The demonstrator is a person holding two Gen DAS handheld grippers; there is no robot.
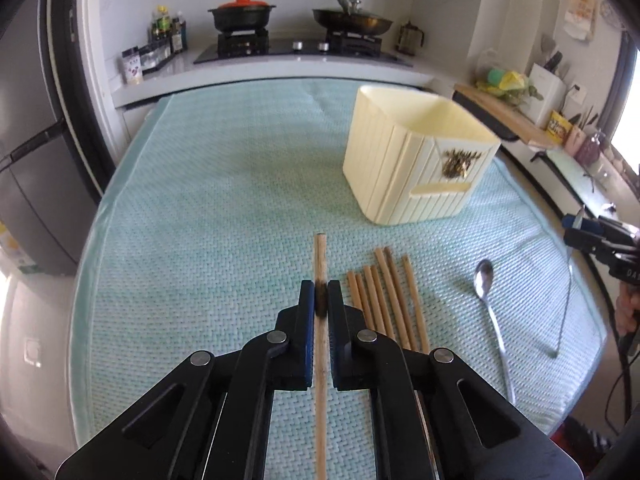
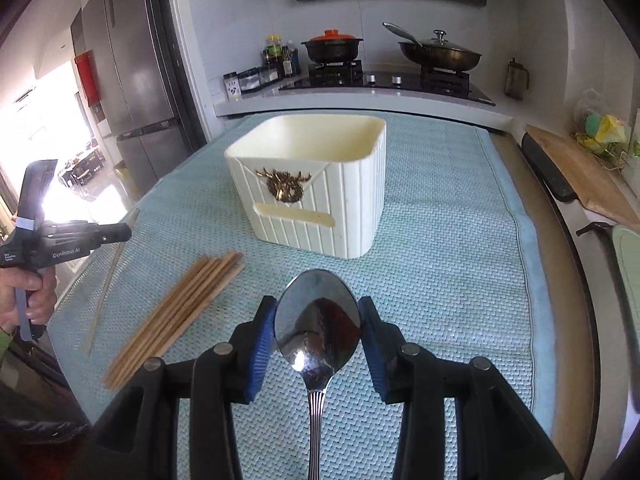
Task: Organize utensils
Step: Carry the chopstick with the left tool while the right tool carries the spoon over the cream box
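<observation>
- Left tongs (image 1: 320, 300): clenched on one chopstick (image 1: 320, 264), which runs straight between the pads, tip sticking out ahead, lifted off the mat.
- Right tongs (image 2: 318, 320): gripping a spoon (image 2: 318, 320) by the bowl edges, blue pads on both sides, bowl facing up, handle running back toward the camera. In the left view the same spoon (image 1: 486, 284) hangs w/ a 2nd spoon (image 1: 564, 300) to its right, near the right tongs (image 1: 580, 232); can't tell from there which one is held.
- Surface: covered w/ a light green woven mat (image 1: 200, 220), kitchen counter w/ stove behind.
- Cream ribbed holder (image 2: 316, 192): upright on the mat, mid-far side, gold ornament on its front, inside looks empty as far as visible.
- Loose chopsticks (image 2: 176, 312): bundle lying flat on the mat, side by side, between the two tongs, well apart from the holder.
- A hand (image 2: 36, 296) grips the left tool's handle at the right view's left edge.
</observation>
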